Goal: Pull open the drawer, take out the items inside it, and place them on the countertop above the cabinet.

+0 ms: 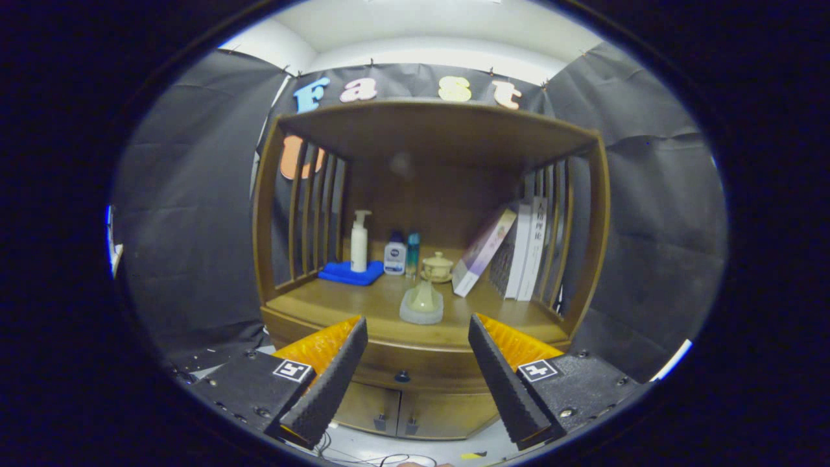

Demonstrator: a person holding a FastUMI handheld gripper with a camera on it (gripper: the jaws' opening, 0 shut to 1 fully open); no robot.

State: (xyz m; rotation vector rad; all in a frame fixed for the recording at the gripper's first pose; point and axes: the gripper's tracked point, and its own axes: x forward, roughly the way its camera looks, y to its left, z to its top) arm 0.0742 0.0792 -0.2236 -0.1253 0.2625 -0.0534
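A wooden cabinet (428,162) stands ahead of me, beyond the fingers. Its drawer (415,371) sits shut under the countertop (337,301), with a small dark knob (403,375) between my two fingers and farther off. My gripper (418,337) is open, with nothing between its fingers and a wide gap between them. On the countertop rest a pale ceramic piece on a round dish (422,303), a lidded cup (437,266), a white pump bottle (359,241) on a blue cloth (351,272), and two small bottles (396,256).
Books (519,246) lean at the countertop's right side, against slatted side rails. Two lower cabinet doors (402,408) sit below the drawer. Cables (363,454) lie on the pale floor in front. Black cloth walls close in on both sides.
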